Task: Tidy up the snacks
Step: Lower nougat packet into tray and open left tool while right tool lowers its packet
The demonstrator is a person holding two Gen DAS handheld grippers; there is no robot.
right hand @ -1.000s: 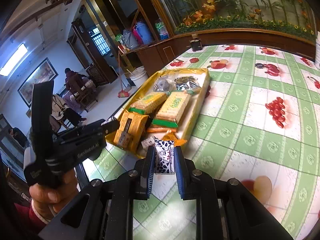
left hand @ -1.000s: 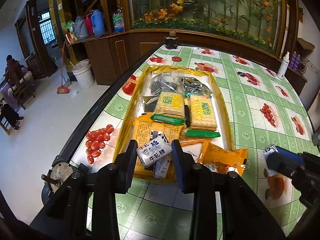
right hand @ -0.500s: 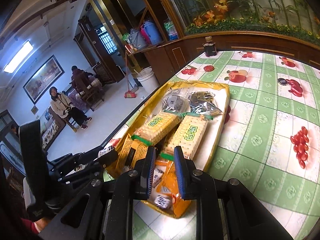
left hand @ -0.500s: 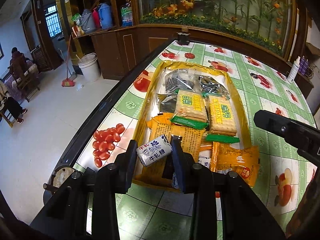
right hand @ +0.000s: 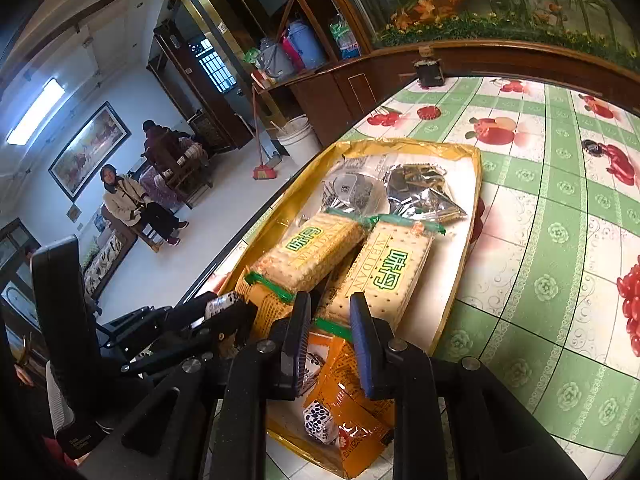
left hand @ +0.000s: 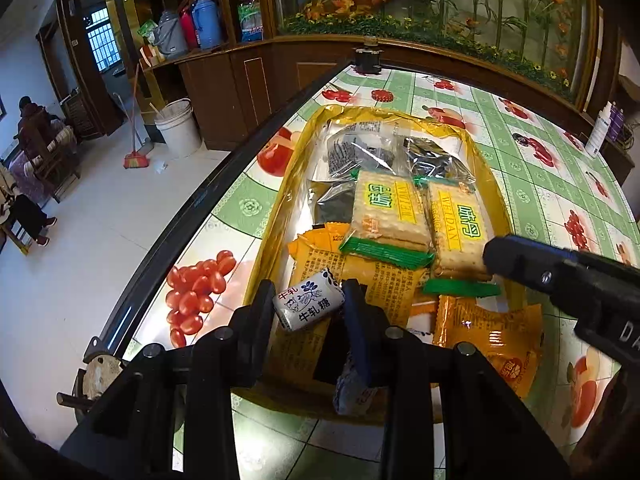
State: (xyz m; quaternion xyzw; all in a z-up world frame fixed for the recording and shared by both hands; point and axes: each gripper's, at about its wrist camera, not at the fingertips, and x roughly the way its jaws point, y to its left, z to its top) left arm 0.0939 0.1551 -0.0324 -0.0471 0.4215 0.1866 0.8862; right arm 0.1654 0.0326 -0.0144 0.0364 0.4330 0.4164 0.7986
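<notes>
My left gripper is shut on a white milk candy printed with blue flowers, just above the near end of the gold tray. The tray holds two cracker packs, silver-black packets and orange packets. My right gripper hangs over the tray's near end; its jaws are opening and nothing is between them. A black-and-white candy lies beneath it on an orange packet. The left gripper shows at the left in the right wrist view.
The tray lies near the left edge of a table with a green, fruit-patterned cloth. A white bottle stands at the far right and a small dark object at the far edge. People sit in the room off to the left.
My right gripper carried its candy from the tablecloth over the tray and let it go; the candy now lies on an orange packet. My left gripper edged towards the tray, still holding its candy.
</notes>
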